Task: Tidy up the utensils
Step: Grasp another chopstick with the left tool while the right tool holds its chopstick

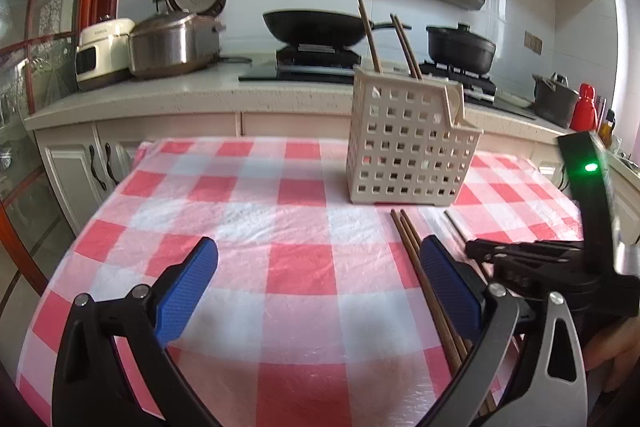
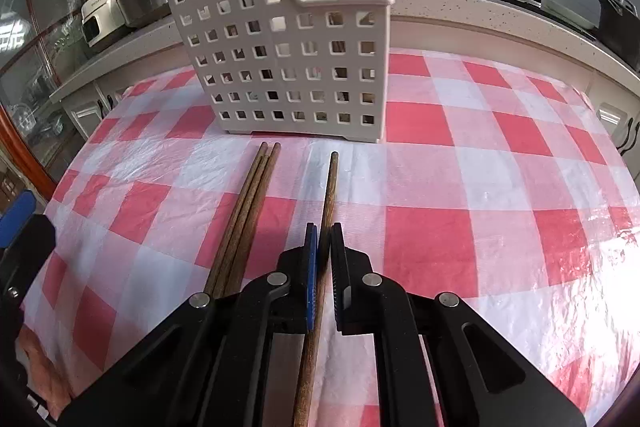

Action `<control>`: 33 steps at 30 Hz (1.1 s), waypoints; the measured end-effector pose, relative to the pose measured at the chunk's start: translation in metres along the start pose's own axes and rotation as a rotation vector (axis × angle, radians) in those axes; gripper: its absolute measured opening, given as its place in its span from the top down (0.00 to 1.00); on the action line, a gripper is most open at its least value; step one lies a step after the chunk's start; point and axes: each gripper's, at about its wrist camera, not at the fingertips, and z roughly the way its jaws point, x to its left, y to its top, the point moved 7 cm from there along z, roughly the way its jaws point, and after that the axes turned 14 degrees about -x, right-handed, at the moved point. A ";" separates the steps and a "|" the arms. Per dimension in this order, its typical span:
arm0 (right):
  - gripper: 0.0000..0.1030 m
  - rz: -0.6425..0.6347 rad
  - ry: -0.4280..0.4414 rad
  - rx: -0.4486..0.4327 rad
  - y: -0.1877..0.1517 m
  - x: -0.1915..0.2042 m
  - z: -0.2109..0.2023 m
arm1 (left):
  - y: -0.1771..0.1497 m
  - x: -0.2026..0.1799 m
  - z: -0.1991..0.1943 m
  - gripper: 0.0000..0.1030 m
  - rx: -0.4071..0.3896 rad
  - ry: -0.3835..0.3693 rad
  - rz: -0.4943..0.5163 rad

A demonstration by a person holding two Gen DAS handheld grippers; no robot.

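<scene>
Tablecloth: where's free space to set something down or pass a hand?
Free: the tablecloth left of the holder and the loose chopsticks, and the stretch right of the holder to the table edge. Crowded: in front of the holder, where the right gripper is shut on a single chopstick beside three others.

Three brown chopsticks point(image 2: 244, 223) lie bundled beside a single chopstick point(image 2: 329, 195), before an upright perforated beige holder point(image 2: 288, 67).
</scene>
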 end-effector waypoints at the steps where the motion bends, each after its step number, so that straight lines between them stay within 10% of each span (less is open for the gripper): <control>1: 0.92 0.010 0.002 -0.012 0.000 -0.004 -0.005 | -0.002 -0.001 0.005 0.05 0.025 -0.004 -0.008; 9: 0.92 0.097 0.053 -0.074 0.001 -0.029 -0.030 | -0.027 -0.027 0.062 0.47 0.279 -0.043 -0.019; 29: 0.92 0.185 0.136 -0.086 -0.003 -0.044 -0.037 | -0.047 -0.060 0.092 0.49 0.357 0.017 0.072; 33: 0.92 0.194 0.134 -0.077 -0.005 -0.046 -0.035 | -0.045 -0.070 0.091 0.78 0.357 -0.010 0.101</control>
